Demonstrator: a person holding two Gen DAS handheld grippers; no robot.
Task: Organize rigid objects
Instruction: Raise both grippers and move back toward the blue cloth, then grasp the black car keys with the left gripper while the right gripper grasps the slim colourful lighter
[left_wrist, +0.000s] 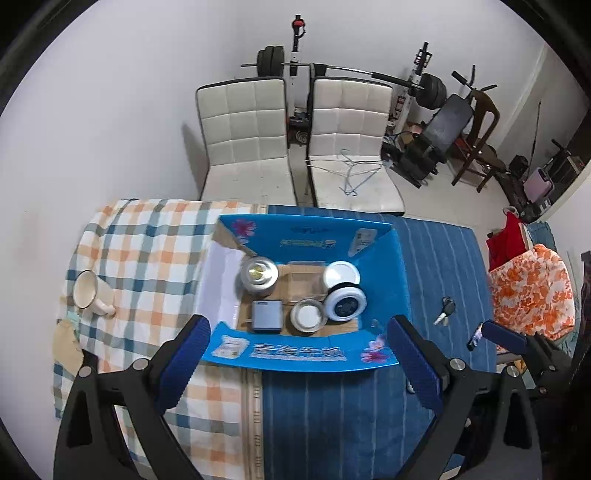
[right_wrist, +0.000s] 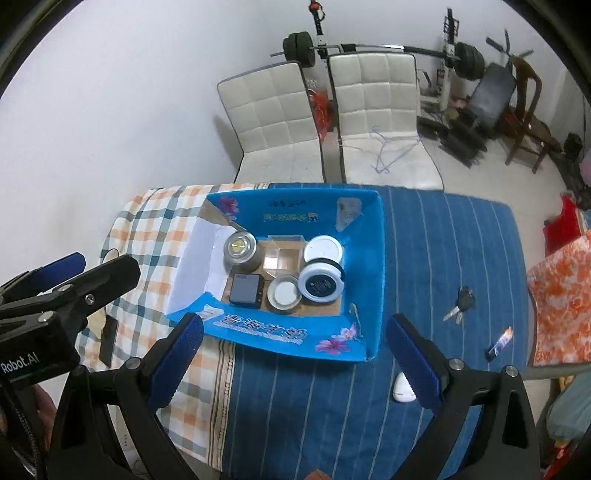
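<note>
An open blue cardboard box (left_wrist: 388, 266) (right_wrist: 369, 266) sits on the table. In it are a metal tin (left_wrist: 258, 275) (right_wrist: 242, 251), a dark square block (left_wrist: 266, 315) (right_wrist: 246, 290), a small round tin (left_wrist: 307, 316) (right_wrist: 283, 291), a white-rimmed round device (left_wrist: 345, 303) (right_wrist: 320, 285), a white lid (left_wrist: 341, 275) (right_wrist: 323, 249) and a clear box (right_wrist: 282, 254). My left gripper (left_wrist: 301, 365) is open and empty, held above the box's near wall. My right gripper (right_wrist: 295, 363) is open and empty, near the box's front.
A cream mug (left_wrist: 88, 290) stands on the checked cloth at left. Keys (left_wrist: 445, 310) (right_wrist: 461, 301), a small dark stick (right_wrist: 499, 345) and a white mouse-like object (right_wrist: 402, 387) lie on the blue striped cloth. Two white chairs (left_wrist: 243, 140) stand behind the table.
</note>
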